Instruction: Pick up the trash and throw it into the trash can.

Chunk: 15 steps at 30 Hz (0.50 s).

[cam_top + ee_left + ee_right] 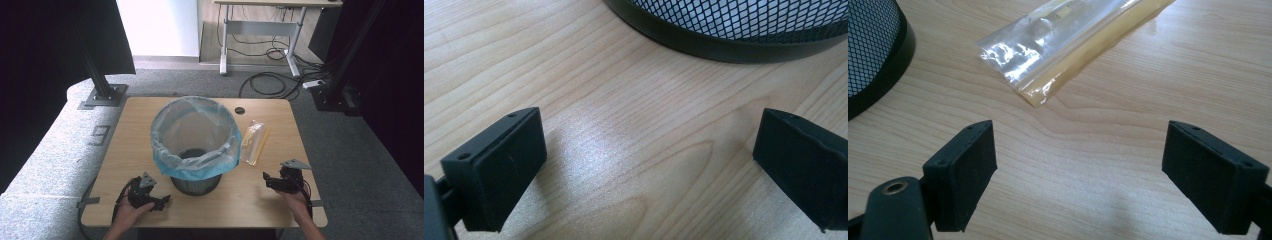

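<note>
Plainly, nothing is held yet. At the left, the left gripper [161, 202] rests low over the pale wood-grain table [130, 145], its black block-shaped jaws spread wide with bare wood between them, just short of the foot of the black wire-mesh wastebasket [196, 182]. That bin is round and rigid, with a solid dark band at its base [724, 47], and is lined with a thin, translucent blue plastic bag [195, 137] folded over the rim; the liner looks limp and easily snagged.

To its right, the clear crinkled plastic packet with yellowish contents [254, 141] lies flat on the table, beside the bin but apart from it. In the right gripper view it sits [1073, 42] just ahead of the jaws. It should be light, floppy and slick, likely to slide on the smooth wood. Its near corner or long edge seems the best place to pinch.

The right gripper [266, 180], farthest right, has its jaws wide apart and empty.
</note>
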Available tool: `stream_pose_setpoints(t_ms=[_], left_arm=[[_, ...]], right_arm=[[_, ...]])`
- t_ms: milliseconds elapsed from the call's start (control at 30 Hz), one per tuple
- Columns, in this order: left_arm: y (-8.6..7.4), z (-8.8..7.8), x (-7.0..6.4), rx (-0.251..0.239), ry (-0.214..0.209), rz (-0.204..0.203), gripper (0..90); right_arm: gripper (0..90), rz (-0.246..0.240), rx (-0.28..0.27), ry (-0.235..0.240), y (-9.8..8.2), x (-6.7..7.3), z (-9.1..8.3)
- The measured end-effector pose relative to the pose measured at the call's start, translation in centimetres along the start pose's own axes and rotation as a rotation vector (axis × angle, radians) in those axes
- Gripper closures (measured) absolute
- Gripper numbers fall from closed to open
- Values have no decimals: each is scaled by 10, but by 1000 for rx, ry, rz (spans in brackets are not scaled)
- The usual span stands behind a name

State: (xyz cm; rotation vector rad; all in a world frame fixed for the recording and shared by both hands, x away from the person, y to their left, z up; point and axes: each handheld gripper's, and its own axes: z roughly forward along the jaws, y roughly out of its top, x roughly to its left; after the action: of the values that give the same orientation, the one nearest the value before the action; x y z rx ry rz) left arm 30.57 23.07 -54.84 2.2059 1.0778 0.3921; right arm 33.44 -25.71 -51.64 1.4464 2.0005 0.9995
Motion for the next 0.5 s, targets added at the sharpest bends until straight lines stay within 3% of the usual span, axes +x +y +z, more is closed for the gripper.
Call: stream_pose_setpoints(t_ms=[500], left_arm=[[0, 0, 0, 0, 0, 0, 4]], right_arm=[[144, -16, -9, 1, 8, 6, 13]])
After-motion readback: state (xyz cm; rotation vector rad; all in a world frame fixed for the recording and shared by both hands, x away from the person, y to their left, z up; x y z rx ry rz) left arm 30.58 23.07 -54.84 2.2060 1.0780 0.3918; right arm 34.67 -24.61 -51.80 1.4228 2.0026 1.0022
